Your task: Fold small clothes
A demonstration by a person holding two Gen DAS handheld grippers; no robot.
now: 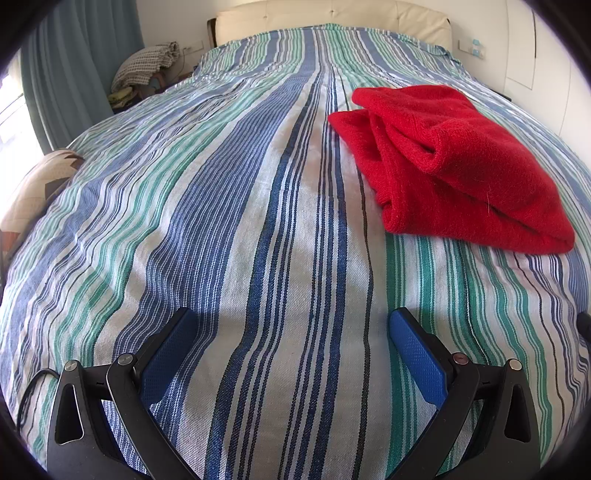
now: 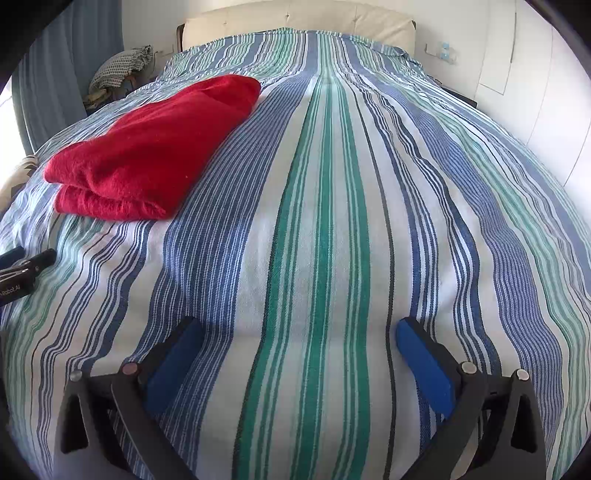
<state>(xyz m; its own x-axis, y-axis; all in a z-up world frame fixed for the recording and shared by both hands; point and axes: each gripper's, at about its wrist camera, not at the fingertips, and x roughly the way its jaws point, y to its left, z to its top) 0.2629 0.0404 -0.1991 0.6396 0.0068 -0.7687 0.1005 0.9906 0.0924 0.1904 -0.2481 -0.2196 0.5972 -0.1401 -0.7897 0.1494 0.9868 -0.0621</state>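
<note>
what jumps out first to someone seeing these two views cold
The bright red folded garment stands out at once, lying on the blue, green and white striped bedspread, to the right in the left wrist view and to the left in the right wrist view. Next come the blue-padded grippers at the bottom of each view, the left gripper and the right gripper, both open and holding nothing.

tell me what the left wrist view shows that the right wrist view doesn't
Only the left wrist view shows a patterned cushion at the bed's left edge. Only the right wrist view shows the left hand-held gripper from outside, low beside the folded red sweater. Both show the sweater, striped bedspread, cream headboard, and open fingers holding nothing.
</note>
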